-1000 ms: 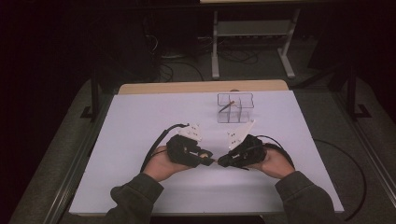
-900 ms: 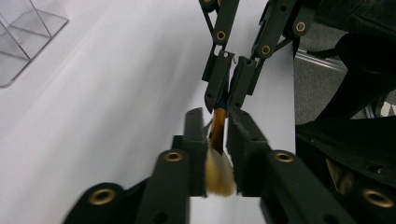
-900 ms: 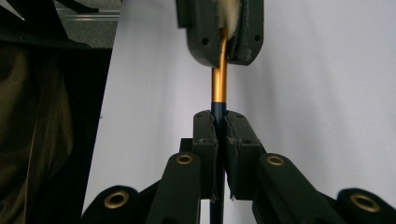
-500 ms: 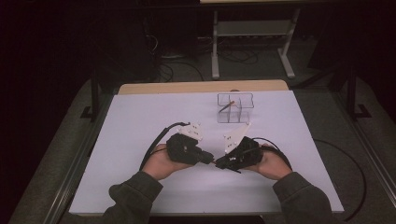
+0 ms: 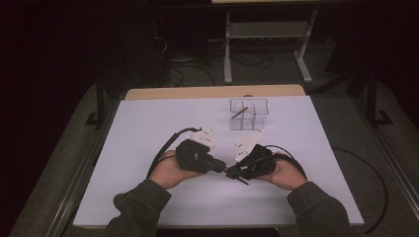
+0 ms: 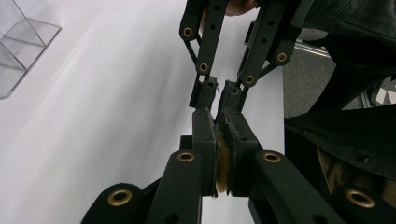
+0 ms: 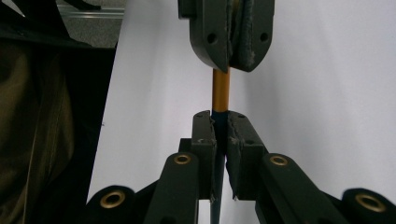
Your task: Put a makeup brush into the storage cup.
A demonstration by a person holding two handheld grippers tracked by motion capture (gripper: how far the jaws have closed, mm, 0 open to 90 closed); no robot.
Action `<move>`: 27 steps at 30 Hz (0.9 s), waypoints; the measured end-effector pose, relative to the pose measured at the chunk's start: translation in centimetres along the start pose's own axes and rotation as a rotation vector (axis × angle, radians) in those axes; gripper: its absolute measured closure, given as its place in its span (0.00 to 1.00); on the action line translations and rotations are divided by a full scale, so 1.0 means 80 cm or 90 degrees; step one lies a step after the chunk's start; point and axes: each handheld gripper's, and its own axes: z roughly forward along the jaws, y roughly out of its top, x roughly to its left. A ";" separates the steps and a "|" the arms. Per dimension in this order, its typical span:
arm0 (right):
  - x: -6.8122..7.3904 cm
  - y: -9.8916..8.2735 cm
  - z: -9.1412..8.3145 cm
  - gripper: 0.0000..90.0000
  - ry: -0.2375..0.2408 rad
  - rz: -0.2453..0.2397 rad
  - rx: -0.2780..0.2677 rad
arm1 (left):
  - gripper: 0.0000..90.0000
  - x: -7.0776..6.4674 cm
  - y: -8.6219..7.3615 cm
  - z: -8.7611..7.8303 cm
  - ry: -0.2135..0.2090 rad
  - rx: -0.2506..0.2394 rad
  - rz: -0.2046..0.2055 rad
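Left claw (image 5: 220, 167): clamped on the orange end of the pen (image 7: 221, 88) — jaws have just been closing.
Pen: low over the worktop (image 5: 148, 128), bridging both claws.
Right claw (image 5: 232, 173): pinching the dark end — likely to pull the cap.
Clear organizer (image 5: 248, 114): beyond, apart.

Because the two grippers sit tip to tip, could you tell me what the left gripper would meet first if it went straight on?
The right gripper, almost at once: its black jaws face the left gripper, both clamped on one thin orange-and-dark pen-like rod.
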 end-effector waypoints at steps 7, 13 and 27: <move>0.001 0.006 -0.003 0.90 0.001 -0.004 -0.012 | 0.94 -0.002 0.001 0.001 -0.001 0.000 0.001; 0.001 0.006 -0.003 0.92 0.008 -0.002 -0.013 | 0.93 -0.002 0.001 0.000 -0.002 0.000 0.001; -0.005 -0.002 -0.009 0.92 0.005 0.013 -0.003 | 0.65 -0.001 -0.005 -0.013 0.013 -0.026 -0.012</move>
